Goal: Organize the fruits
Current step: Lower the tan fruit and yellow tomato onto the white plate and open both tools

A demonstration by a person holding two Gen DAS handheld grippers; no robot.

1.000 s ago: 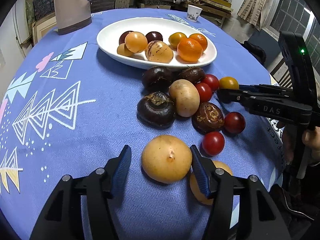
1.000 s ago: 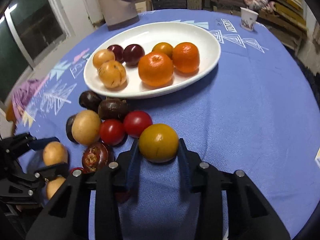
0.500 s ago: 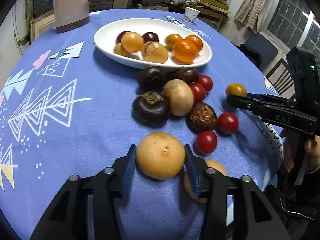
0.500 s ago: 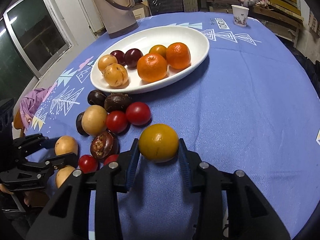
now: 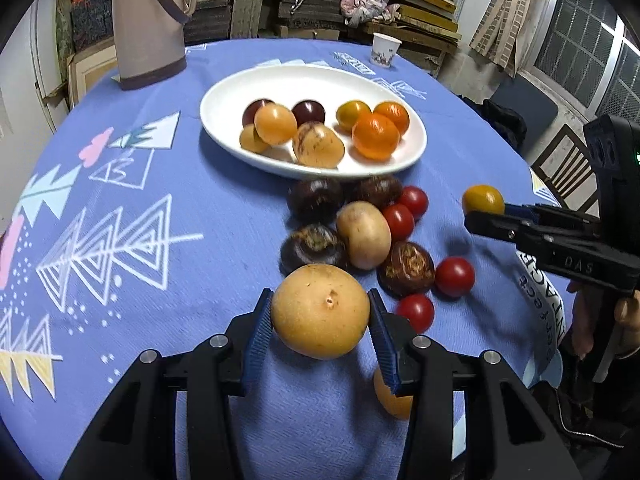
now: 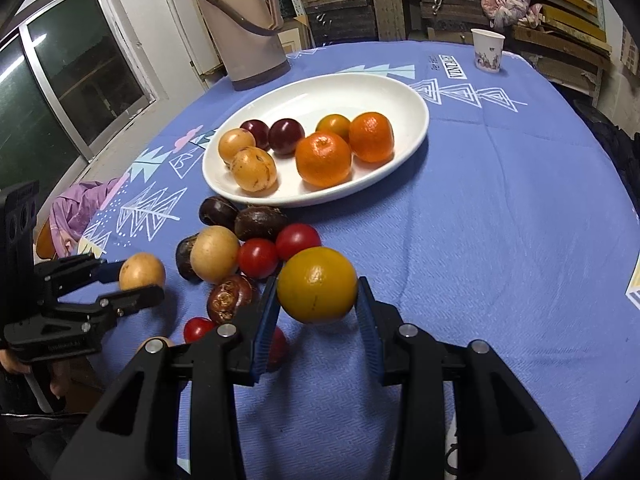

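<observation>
— Did you see why both grippers had fruit in them at once?

— I took it for sorting by kind. The white plate [image 6: 416,120] already had the pale tan ones grouped at one end and the oranges at the other, with the dark plums behind. The left gripper [image 5: 320,320] was clamped on a tan round fruit [image 5: 320,311], its blue pads pressed against both sides, and the fruit looked clear of the blue tablecloth [image 5: 120,200].

— And the other?

— The right gripper [image 6: 318,298] was closed on a yellow-orange citrus [image 6: 317,284], raised too, I'd say, since a shadow lay on the cloth beneath it.

— How were the hands angled?

— Both pointed steeply downward and toward the plate, one from each side of the loose pile. That pile sat just in front of the plate: dark chestnut-like fruits, another tan one, several red tomatoes [image 5: 454,276].

— Anything awkward?

— Another tan fruit [image 5: 390,398] lay half hidden under the left gripper's right finger. A thermos [image 6: 244,20] and a paper cup [image 6: 487,50] stood well apart at the far edge.
</observation>
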